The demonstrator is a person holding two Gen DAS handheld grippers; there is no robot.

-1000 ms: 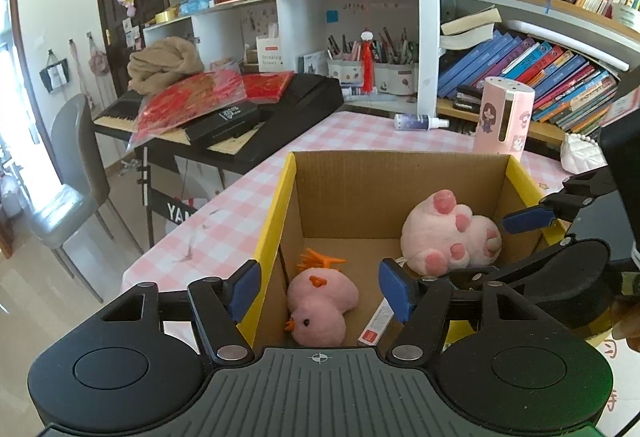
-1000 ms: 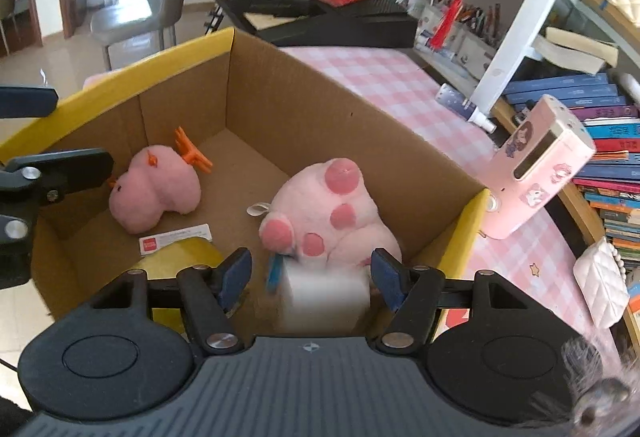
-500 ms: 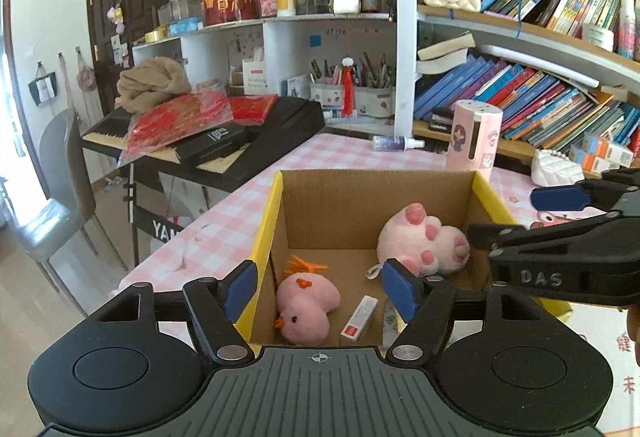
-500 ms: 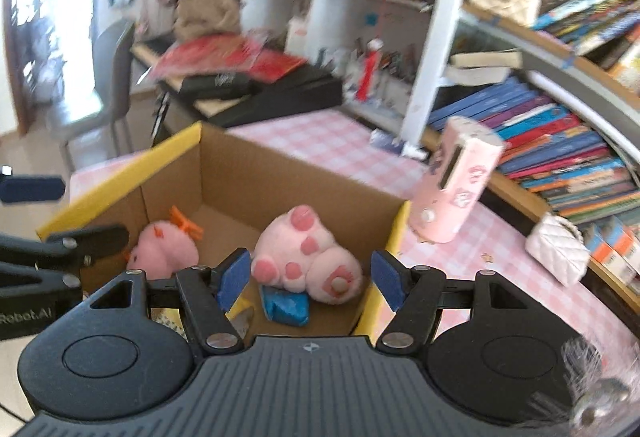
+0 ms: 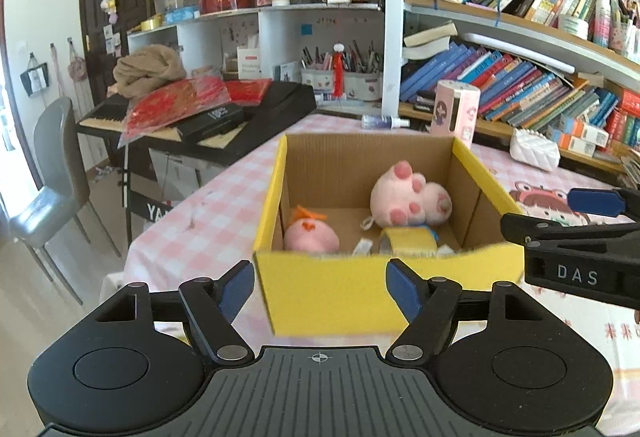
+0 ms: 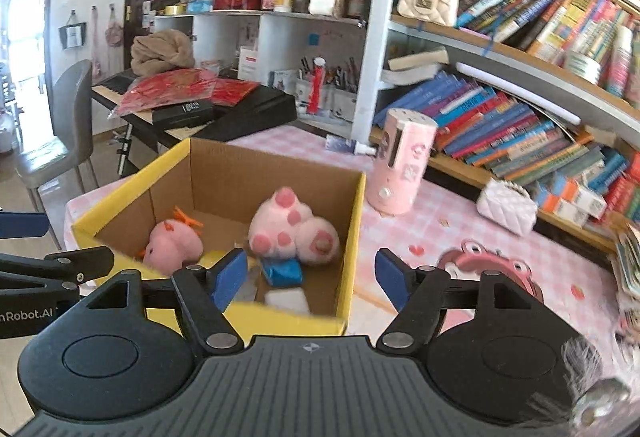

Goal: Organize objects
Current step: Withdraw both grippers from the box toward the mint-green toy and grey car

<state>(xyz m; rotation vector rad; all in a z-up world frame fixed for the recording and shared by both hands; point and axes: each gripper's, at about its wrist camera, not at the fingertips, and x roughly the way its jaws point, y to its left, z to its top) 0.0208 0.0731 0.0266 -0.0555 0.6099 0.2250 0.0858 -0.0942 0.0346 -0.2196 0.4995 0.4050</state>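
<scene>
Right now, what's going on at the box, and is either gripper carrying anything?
Neither. The left gripper and right gripper are both empty in front of the yellow box on the checked table, the right's jaws opening. Inside the box lie a paw plush, a pink chick, a tape roll, a blue item and a white block.

A pink-and-white checked cloth (image 5: 224, 197) is seen on the counter. The box (image 5: 340, 293) is yellow outside, brown inside; two pink plush toys (image 5: 408, 197) and, at five o'clock, a blue packet (image 6: 282, 273) are seen within.
</scene>
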